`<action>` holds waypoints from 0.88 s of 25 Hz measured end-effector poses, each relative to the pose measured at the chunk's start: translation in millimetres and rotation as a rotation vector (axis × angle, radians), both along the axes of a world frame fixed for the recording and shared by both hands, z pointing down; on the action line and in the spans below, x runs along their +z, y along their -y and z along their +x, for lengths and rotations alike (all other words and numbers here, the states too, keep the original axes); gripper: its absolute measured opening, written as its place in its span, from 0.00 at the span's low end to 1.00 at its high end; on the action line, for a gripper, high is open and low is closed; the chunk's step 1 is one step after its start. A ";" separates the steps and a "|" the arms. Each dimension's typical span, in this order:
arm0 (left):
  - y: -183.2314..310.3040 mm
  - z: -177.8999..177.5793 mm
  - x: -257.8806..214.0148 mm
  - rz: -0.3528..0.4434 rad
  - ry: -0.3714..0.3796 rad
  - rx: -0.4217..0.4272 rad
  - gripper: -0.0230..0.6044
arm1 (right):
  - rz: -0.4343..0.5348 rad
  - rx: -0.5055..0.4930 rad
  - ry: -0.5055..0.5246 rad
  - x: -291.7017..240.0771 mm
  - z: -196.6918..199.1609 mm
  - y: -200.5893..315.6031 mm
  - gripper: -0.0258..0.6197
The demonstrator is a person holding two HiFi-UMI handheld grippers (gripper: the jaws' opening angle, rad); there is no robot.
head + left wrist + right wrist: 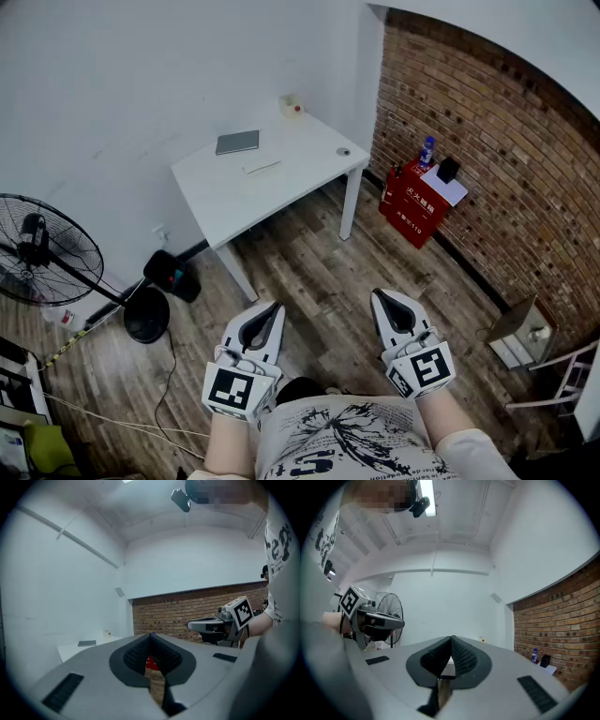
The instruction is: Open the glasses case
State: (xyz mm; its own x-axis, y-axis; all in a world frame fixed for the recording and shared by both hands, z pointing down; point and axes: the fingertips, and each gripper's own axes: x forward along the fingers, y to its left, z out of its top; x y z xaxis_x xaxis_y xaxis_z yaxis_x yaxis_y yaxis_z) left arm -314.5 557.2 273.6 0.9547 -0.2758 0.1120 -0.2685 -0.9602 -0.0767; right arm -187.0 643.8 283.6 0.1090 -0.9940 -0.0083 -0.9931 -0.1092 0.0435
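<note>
The pale thing [262,167] on the bench [225,202] is too small to name. The fan [42,248] is cut off at the left edge.

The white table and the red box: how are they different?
The white table stands on thin legs by the white wall; the red box sits on the floor against the brick wall. The table is much bigger than the box. Both have small things on top.
</note>
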 end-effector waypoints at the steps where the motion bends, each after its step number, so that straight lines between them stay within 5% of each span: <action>1: 1.2 1.0 -0.8 0.002 -0.002 0.000 0.06 | 0.000 0.002 -0.001 0.3 0.8 0.3 0.06; 17: 3.4 28.0 4.3 -0.020 0.017 0.022 0.06 | 0.007 -0.012 0.087 10.2 23.8 2.9 0.05; 18: 6.2 28.6 5.2 -0.023 0.022 0.016 0.06 | 0.010 -0.021 0.089 10.2 25.5 7.4 0.23; 19: 10.0 29.2 6.6 -0.028 0.027 0.011 0.06 | 0.013 -0.030 0.087 10.3 27.3 13.0 0.61; 20: 14.4 30.1 8.8 -0.034 0.032 0.008 0.06 | 0.012 -0.030 0.082 11.1 30.4 19.0 0.79; 22: 24.3 32.6 14.2 -0.045 0.041 0.005 0.06 | -0.007 -0.015 0.066 14.4 38.3 31.7 0.84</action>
